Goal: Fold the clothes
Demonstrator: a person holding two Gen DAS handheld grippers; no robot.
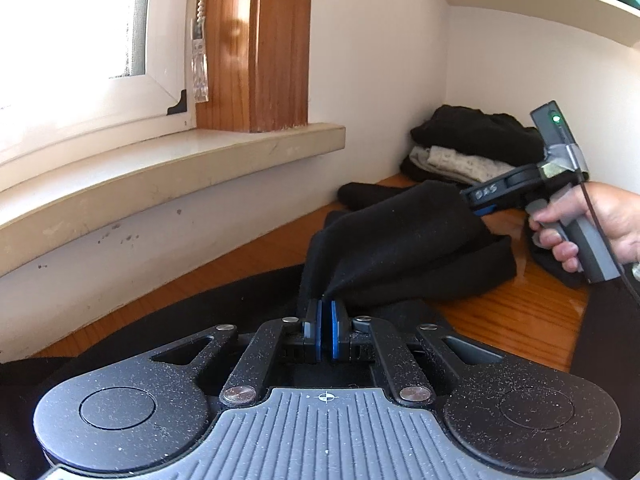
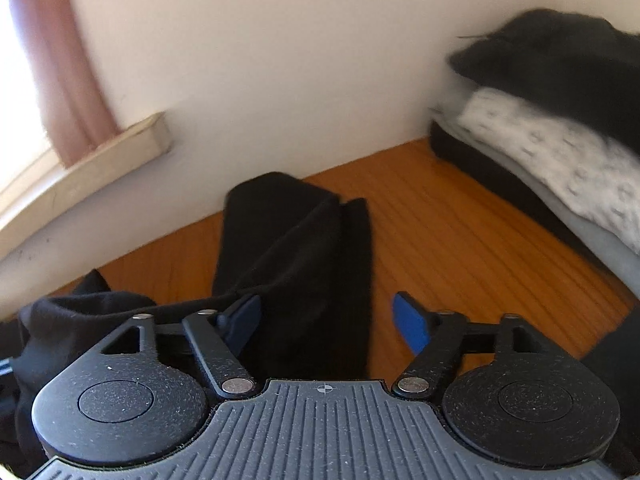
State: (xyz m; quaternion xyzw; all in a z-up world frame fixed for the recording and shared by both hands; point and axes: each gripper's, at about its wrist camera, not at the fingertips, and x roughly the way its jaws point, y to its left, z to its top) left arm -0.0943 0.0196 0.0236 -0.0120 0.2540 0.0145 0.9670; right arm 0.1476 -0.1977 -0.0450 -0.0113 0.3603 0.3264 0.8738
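A: Why is the left gripper (image 1: pixel 325 322) down low near the tabletop (image 1: pixel 516 312)?
B: Its jaws are pinched together on a corner of the black garment (image 1: pixel 400 248), anchoring that end so the cloth stays taut while the other end gets handled.

A: And the right gripper (image 2: pixel 326 322)?
B: Jaws about half spread, nothing clamped. In the right wrist view the black cloth passes between the blue pads (image 2: pixel 410 326) and no pad presses on it (likely lining up for a grip, not yet made). A hand (image 1: pixel 600 224) holds its handle.

A: Where's the garment, how does it look?
B: Partly lifted, the rest lying on the wooden tabletop below the windowsill (image 1: pixel 192 172). Dark, soft, matte knit, bunched into loose ridges, 1 long narrow flap trailing toward the wall. Not a tidy fold yet.

A: The stack (image 1: pixel 468 148) in the corner?
B: Black and pale-grey folded pieces, probably parked there as finished.
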